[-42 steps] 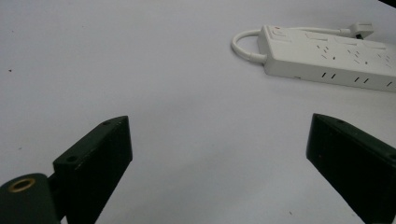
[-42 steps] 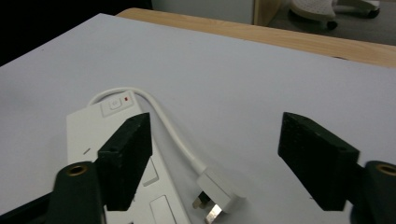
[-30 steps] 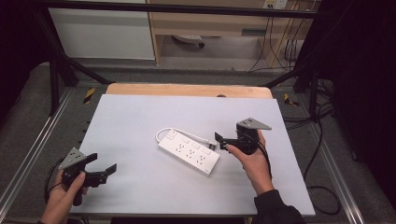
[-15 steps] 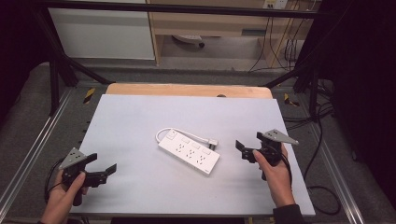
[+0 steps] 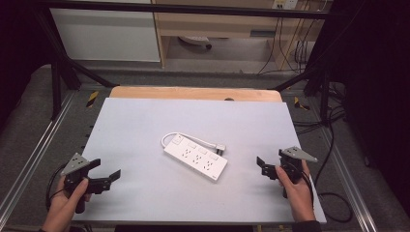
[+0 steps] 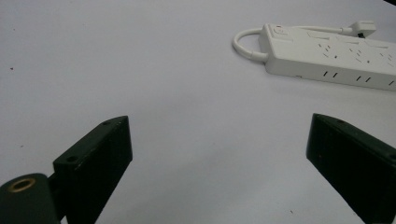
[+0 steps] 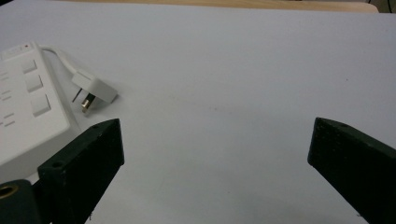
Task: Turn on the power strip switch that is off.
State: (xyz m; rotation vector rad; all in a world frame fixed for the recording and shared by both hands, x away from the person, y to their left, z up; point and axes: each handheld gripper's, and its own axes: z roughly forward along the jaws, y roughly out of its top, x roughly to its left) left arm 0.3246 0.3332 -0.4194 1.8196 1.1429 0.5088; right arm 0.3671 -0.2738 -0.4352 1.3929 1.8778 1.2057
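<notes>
A white power strip lies flat near the middle of the grey table, its short cord looped back and its plug resting beside it. My left gripper is open near the front left corner, well apart from the strip. In the left gripper view the strip lies far ahead of the open gripper. My right gripper is open at the front right, holding nothing. In the right gripper view the plug and strip end lie left of its open gripper.
A wooden strip borders the table's far edge. Metal rails run along both sides. Cables hang off the right side onto the floor. A white cabinet stands beyond the table.
My right gripper has drawn back from the power strip, moving right and toward the front edge with its jaws open. The left gripper and the strip have stayed put.
</notes>
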